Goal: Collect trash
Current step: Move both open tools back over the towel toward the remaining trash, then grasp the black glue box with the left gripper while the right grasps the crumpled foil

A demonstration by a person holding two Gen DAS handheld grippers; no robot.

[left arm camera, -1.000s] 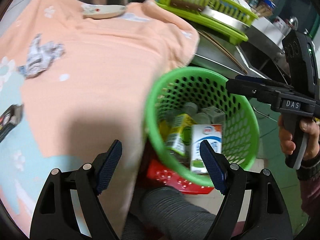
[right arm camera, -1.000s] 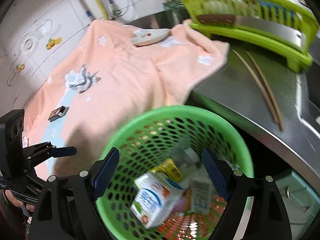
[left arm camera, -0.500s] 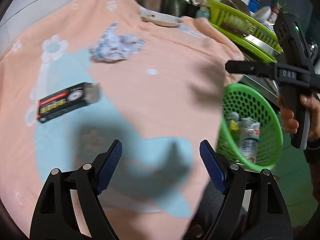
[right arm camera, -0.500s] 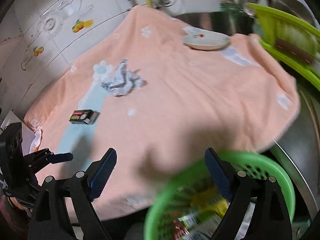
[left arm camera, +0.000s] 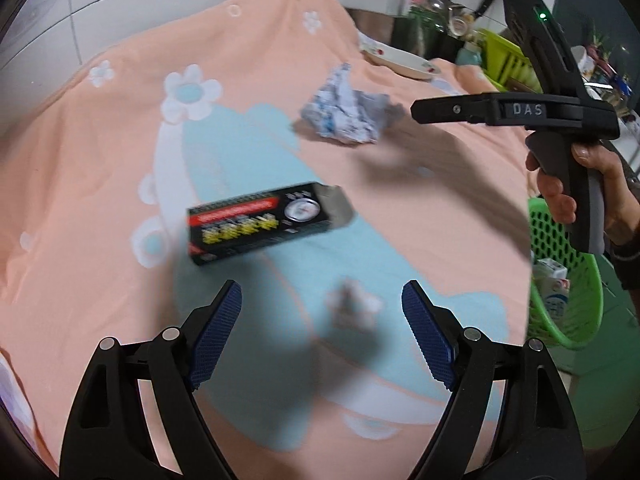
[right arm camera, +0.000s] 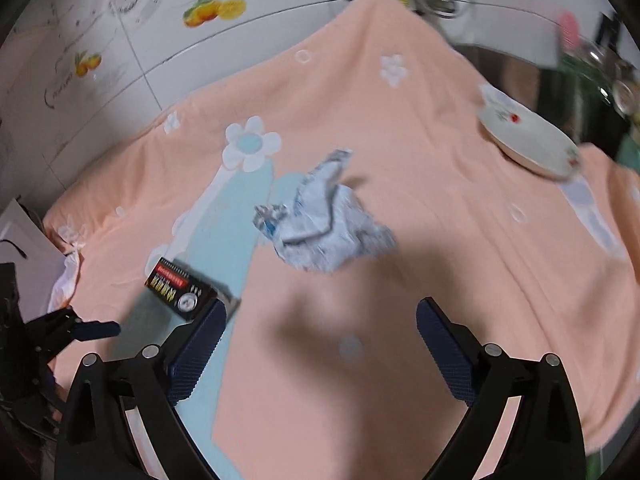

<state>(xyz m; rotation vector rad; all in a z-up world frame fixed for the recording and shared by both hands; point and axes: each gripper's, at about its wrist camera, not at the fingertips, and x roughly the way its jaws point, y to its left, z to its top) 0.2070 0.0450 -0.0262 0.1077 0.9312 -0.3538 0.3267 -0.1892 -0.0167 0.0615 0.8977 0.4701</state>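
A black carton (left arm camera: 264, 222) and crumpled paper (left arm camera: 348, 114) lie apart on the peach flowered towel (left arm camera: 100, 152). Above them the left gripper (left arm camera: 320, 328) gapes empty; the right gripper (right arm camera: 320, 344), jaws just widening, holds nothing. Only the left view shows the green basket (left arm camera: 576, 280).

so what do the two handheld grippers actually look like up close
Both the left gripper and right gripper have black skeletal plastic frames with silver pivot pins and blue ribbed pads. From the side, the right one shows a grey pistol grip, white DAS lettering and a green light. A dark cuff covers the wrist.
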